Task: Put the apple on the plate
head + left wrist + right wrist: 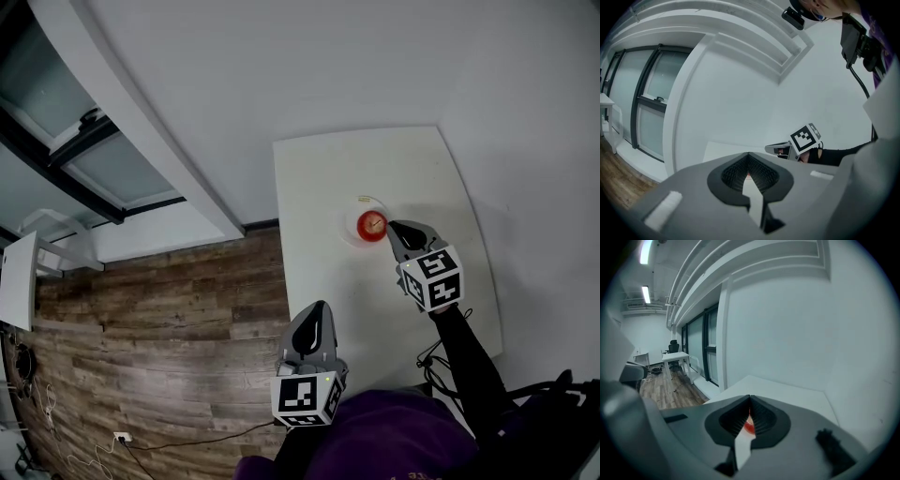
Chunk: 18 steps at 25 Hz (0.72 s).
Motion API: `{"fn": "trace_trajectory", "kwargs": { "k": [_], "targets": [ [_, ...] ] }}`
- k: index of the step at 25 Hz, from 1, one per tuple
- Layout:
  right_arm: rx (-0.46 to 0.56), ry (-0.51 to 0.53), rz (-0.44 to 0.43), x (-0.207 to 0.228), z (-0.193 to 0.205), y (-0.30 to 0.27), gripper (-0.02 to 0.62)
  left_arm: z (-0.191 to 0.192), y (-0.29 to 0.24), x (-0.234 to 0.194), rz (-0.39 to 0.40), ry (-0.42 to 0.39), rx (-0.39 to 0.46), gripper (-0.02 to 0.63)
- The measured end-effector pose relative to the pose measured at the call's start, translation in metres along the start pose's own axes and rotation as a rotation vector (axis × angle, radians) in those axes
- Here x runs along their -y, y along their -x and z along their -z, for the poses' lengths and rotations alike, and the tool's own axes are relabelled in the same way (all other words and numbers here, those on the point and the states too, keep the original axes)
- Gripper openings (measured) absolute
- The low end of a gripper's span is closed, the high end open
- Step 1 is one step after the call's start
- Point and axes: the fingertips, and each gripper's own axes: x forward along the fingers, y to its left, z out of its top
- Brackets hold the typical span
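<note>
Red apple [372, 225] on plate [344, 226], table [319, 183] centre

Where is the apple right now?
In the head view, the apple sits on the plate mid-table, just off the right gripper's tip.

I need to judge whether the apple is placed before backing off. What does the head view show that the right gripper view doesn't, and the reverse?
Only the head view: the apple sitting on the plate, the right gripper just beside it, and the left gripper low near the person. Only the right gripper view: its jaws together with nothing between them, plus a desk and chair far off at left. Both: the white table and the red apple, which the right gripper view shows only as a sliver past the jaws.
</note>
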Motion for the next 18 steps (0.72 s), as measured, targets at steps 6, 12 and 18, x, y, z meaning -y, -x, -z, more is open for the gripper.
{"fn": "trace_trajectory", "kwargs": {
  "k": [6, 12, 18],
  "targets": [
    [0.04, 0.018, -0.022, -0.022, -0.01, 0.024, 0.011, -0.006, 0.006, 0.0, 0.001, -0.006, 0.019, 0.008],
    [0.075, 0.002, -0.033, -0.037, -0.017, 0.046, 0.011, -0.011, 0.012, 0.001, 0.001, -0.013, 0.036, 0.008],
    [0.095, -0.009, -0.031, -0.044, -0.019, 0.06, 0.011, -0.015, 0.017, 0.002, 0.0, -0.022, 0.047, 0.008]
  ]
}}
